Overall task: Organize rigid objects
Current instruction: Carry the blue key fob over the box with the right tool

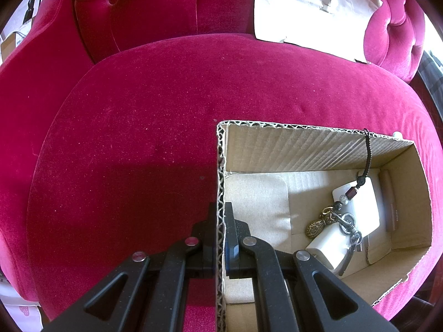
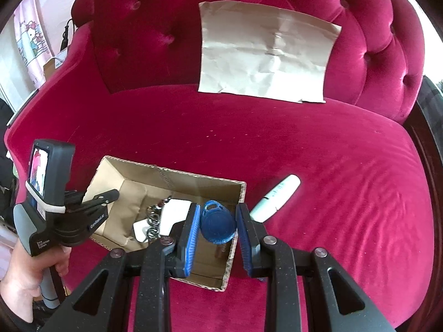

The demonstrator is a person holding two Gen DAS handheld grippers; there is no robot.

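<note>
An open cardboard box [image 1: 277, 149] [image 2: 177, 174] sits on a red velvet sofa seat. Inside lie white chargers [image 1: 357, 202] [image 2: 174, 213], a key chain with rings and beads [image 1: 343, 221] [image 2: 153, 218]. My left gripper [image 1: 220, 221] is shut on the box's left wall, one finger inside and one outside; it also shows in the right wrist view [image 2: 91, 196]. My right gripper [image 2: 217, 221] hovers over the box's right end with a blue key fob [image 2: 217, 227] between its pads; the pads stand slightly apart from it. A white pen-shaped tube [image 2: 277, 196] lies on the seat right of the box.
A crumpled brown paper sheet [image 2: 265, 55] [image 1: 313, 8] leans on the tufted sofa back [image 2: 155, 27]. The sofa seat [image 1: 138, 138] stretches left of the box. A dark wooden frame edge [image 2: 426, 138] runs along the right side.
</note>
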